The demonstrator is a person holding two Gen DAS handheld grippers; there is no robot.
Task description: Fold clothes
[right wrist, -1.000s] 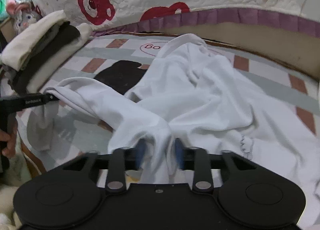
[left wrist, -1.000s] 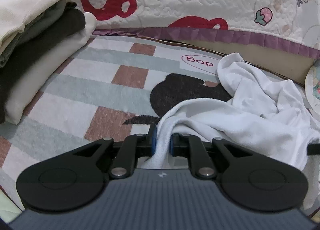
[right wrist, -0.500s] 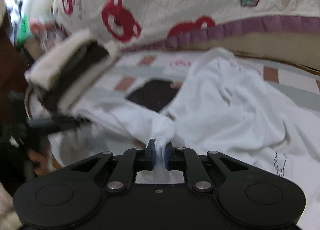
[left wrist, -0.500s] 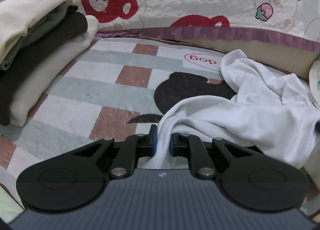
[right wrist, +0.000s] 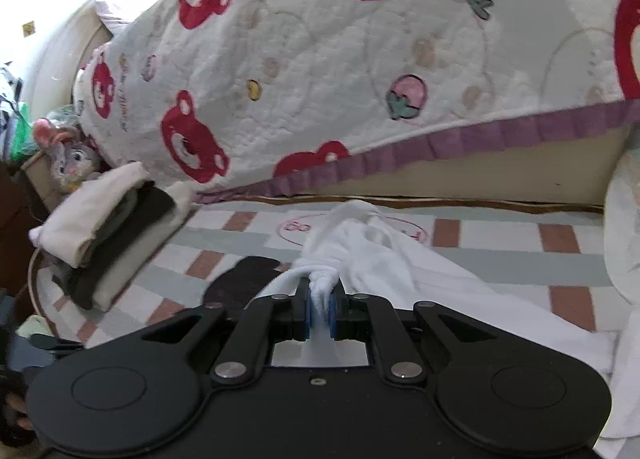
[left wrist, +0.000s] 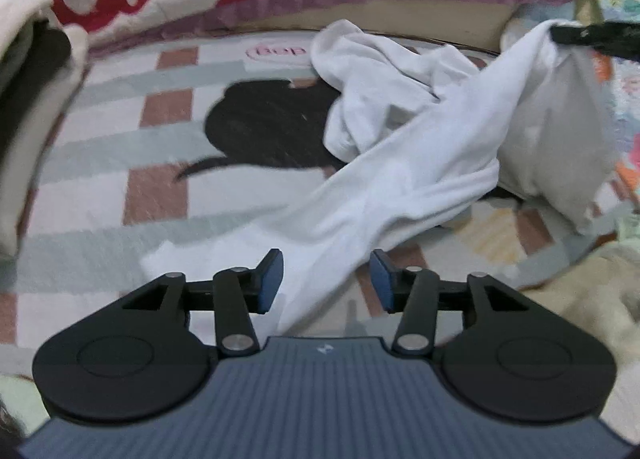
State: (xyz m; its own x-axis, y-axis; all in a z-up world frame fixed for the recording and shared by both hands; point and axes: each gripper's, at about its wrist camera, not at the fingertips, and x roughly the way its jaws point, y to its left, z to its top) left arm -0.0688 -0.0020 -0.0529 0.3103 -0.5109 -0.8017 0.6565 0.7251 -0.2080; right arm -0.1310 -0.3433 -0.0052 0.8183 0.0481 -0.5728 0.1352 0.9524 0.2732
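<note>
A white garment (left wrist: 404,175) lies crumpled on a checked mat (left wrist: 100,147) with a black animal figure. One long band of it runs from the far right down toward my left gripper (left wrist: 326,281), whose jaws are opening; its blue pads (left wrist: 270,279) stand apart and the cloth lies loose under the gap. In the right wrist view my right gripper (right wrist: 319,309) is shut on a bunched fold of the white garment (right wrist: 360,251) and holds it lifted above the mat. That same gripper shows as a dark bar (left wrist: 592,33) at the top right of the left wrist view.
A stack of folded clothes (right wrist: 108,231), cream and dark, sits at the mat's left side. A bed side with a bear-print quilt (right wrist: 340,71) and purple trim (right wrist: 480,135) borders the far edge. A plush toy (right wrist: 68,155) stands behind the stack. Pale fabric (left wrist: 580,311) lies at the right.
My left gripper has let go of the white cloth and its jaws have spread. My right gripper closed on a fold and lifted it up and to the right, stretching the garment.
</note>
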